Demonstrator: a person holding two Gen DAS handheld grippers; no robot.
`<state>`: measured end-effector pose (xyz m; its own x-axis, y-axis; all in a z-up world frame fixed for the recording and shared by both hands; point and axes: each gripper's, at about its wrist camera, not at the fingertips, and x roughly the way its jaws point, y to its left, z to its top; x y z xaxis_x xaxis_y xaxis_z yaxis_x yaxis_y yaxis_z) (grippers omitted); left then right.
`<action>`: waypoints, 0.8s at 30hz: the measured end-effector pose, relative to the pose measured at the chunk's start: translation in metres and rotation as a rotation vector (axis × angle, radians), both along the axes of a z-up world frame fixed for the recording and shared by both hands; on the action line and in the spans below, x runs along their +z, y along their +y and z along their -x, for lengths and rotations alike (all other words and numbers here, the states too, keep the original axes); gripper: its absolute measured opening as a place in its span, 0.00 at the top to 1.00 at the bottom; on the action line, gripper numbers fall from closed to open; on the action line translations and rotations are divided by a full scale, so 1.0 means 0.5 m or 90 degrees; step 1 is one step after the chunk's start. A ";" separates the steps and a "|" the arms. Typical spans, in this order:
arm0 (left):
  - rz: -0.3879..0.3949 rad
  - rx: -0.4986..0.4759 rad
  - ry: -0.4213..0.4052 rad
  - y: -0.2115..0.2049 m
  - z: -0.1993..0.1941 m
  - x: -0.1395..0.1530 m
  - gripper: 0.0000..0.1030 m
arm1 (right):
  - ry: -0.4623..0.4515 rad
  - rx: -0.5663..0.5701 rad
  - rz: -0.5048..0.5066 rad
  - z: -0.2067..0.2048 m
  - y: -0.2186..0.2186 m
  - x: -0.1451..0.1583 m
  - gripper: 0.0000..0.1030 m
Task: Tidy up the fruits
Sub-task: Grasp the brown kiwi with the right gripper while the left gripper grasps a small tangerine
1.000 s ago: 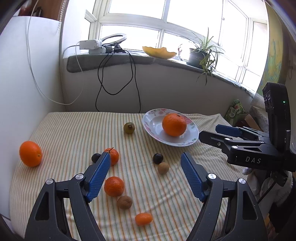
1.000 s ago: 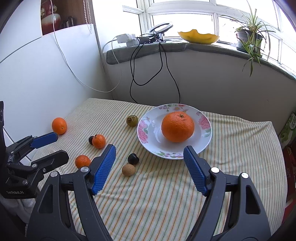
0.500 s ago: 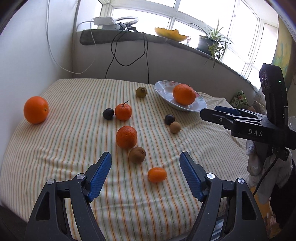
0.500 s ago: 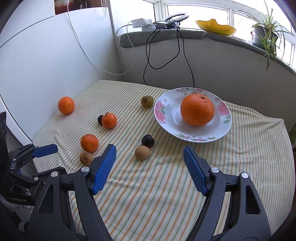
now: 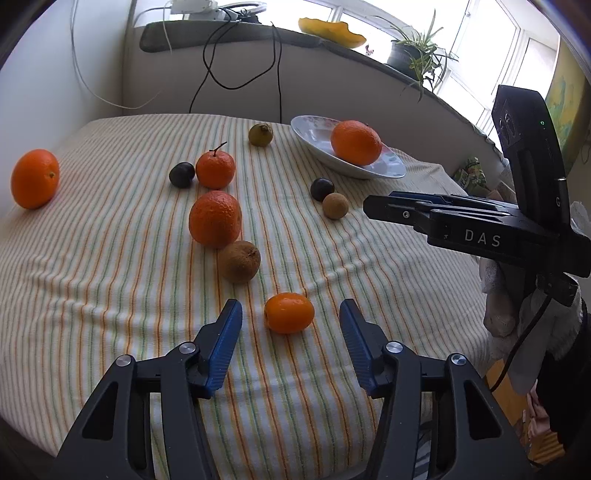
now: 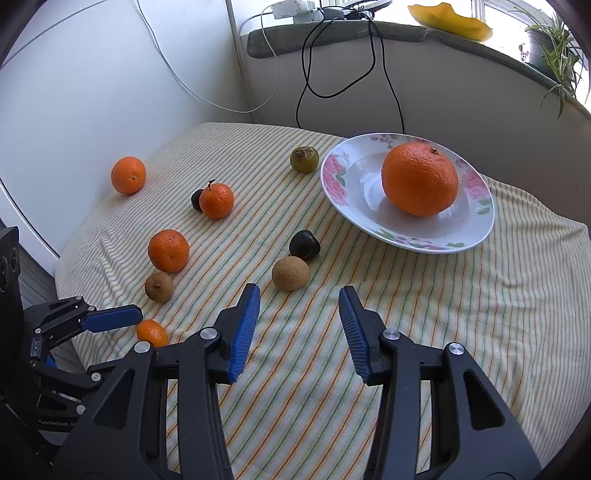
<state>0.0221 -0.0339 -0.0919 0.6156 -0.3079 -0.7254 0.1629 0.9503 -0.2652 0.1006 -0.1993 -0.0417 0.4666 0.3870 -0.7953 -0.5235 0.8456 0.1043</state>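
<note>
The floral plate (image 6: 476,210) is taken as the landmark; it is set on the striped cloth (image 6: 461,314), and one large orange (image 6: 419,179) is seated in it.

Left gripper (image 5: 290,325): the blue-padded fingers (image 5: 225,343) are spread apart, and nothing is held. A small oval orange fruit (image 5: 289,312) lies on the cloth in the gap in front of the fingertips, well apart from the plate on its near side. Contact between the pads and this fruit cannot be confirmed; a gap is visible on both sides in the left wrist view.

Right gripper (image 6: 299,314): the fingers (image 6: 352,332) are spread, and nothing is held. The gripper is positioned over bare cloth on the near side of the plate.

Fruit positions relative to the plate:
- An olive-green fruit (image 6: 304,159) is located just beside the plate's left rim.
- A dark fruit (image 6: 304,244) and a tan round fruit (image 6: 290,273) are placed near the plate's near-left edge, touching or almost touching each other.
- A stemmed mandarin (image 6: 217,200) is found further left of the plate, with a second dark fruit (image 5: 181,174) against its far side.
- A mandarin (image 6: 168,250) and a brown fruit (image 6: 159,287) are located well to the near left of the plate, close together.
- An orange (image 6: 128,175) is set furthest from the plate, at the cloth's left edge by the white wall (image 6: 92,92).

Behind the plate, a sill (image 6: 369,33) carrying cables (image 6: 314,74), a yellow dish (image 6: 448,16) and a potted plant (image 6: 554,40) is visible.
</note>
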 end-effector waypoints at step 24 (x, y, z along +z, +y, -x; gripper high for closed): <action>-0.030 -0.009 -0.011 -0.002 -0.015 -0.014 0.70 | 0.027 0.018 0.043 -0.052 0.068 -0.059 0.71</action>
